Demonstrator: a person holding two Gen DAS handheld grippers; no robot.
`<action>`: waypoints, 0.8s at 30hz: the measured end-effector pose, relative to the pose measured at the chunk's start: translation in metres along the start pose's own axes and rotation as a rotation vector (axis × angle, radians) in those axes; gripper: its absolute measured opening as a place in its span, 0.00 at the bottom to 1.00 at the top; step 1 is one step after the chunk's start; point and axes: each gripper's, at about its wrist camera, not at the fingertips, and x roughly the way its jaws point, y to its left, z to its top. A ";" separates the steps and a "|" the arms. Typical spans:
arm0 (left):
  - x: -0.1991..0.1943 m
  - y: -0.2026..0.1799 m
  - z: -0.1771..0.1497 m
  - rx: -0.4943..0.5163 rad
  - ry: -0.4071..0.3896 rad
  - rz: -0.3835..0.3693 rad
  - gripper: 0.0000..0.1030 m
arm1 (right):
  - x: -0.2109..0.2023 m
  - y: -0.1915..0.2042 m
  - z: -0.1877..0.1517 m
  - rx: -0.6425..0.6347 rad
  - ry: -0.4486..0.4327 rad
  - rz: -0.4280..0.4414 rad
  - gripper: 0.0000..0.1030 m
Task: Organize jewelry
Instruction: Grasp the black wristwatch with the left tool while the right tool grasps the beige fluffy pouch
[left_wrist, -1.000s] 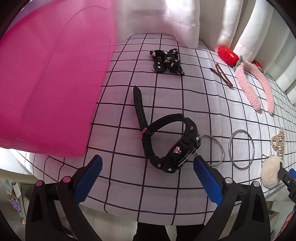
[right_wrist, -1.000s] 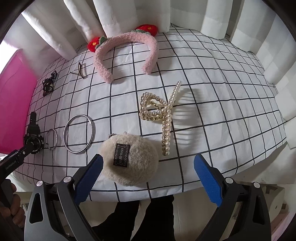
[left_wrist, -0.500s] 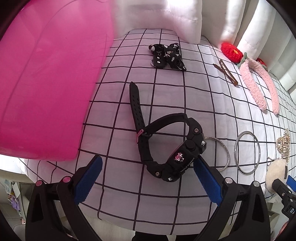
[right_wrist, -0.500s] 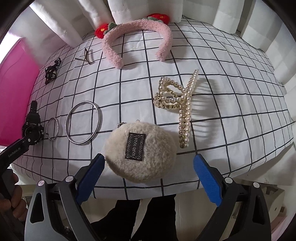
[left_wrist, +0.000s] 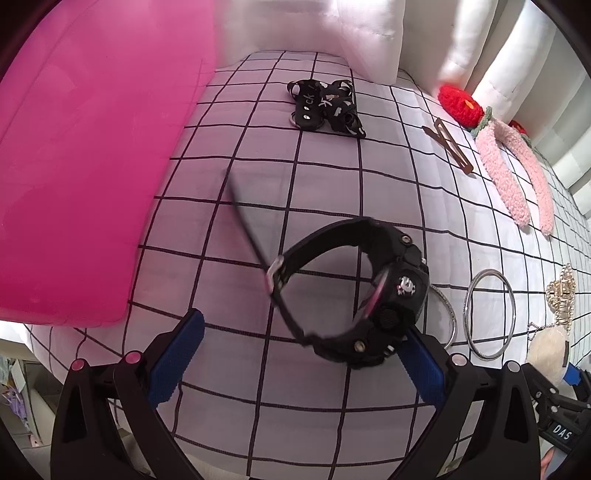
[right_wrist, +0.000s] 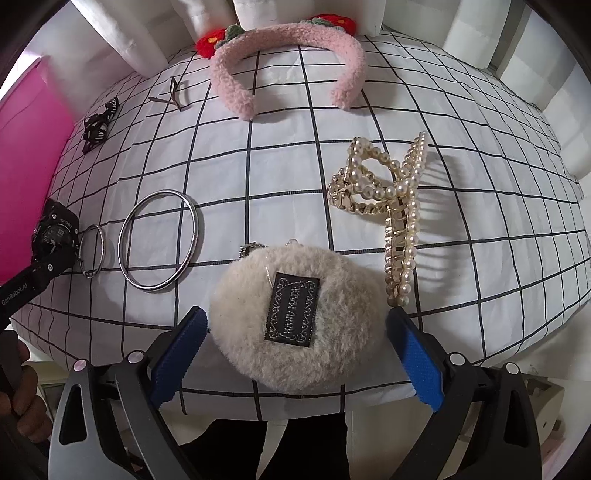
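A black sport watch (left_wrist: 369, 295) stands tipped on its side on the checked cloth, its loose strap blurred. My left gripper (left_wrist: 299, 363) is open around it, and the right blue fingertip (left_wrist: 421, 365) touches the watch case. The watch (right_wrist: 55, 236) also shows at the left edge of the right wrist view. A fluffy cream pouch (right_wrist: 295, 325) with a black label lies between the blue pads of my open right gripper (right_wrist: 299, 358); the pads sit close to its sides.
A pink bin (left_wrist: 92, 166) fills the left. A large silver bangle (right_wrist: 159, 240) and a thin one (right_wrist: 92, 251) lie between watch and pouch. A pearl claw clip (right_wrist: 391, 206), pink headband (right_wrist: 288, 40), brown hair clip (right_wrist: 173, 94) and black lanyard (left_wrist: 325, 107) lie further back.
Both grippers have moved forward. The watch has tipped up against the left gripper's right finger and its strap has swung. The pouch now sits between the right gripper's fingers.
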 end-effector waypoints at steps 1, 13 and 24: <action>0.002 0.000 0.002 -0.007 0.003 -0.007 0.95 | 0.001 0.002 -0.001 -0.010 0.001 -0.011 0.92; 0.000 -0.012 0.004 0.031 -0.026 -0.037 0.69 | 0.001 0.010 -0.001 -0.042 -0.010 -0.031 0.91; -0.011 -0.002 -0.002 0.020 -0.030 -0.047 0.59 | -0.018 -0.001 0.003 -0.024 -0.062 0.025 0.58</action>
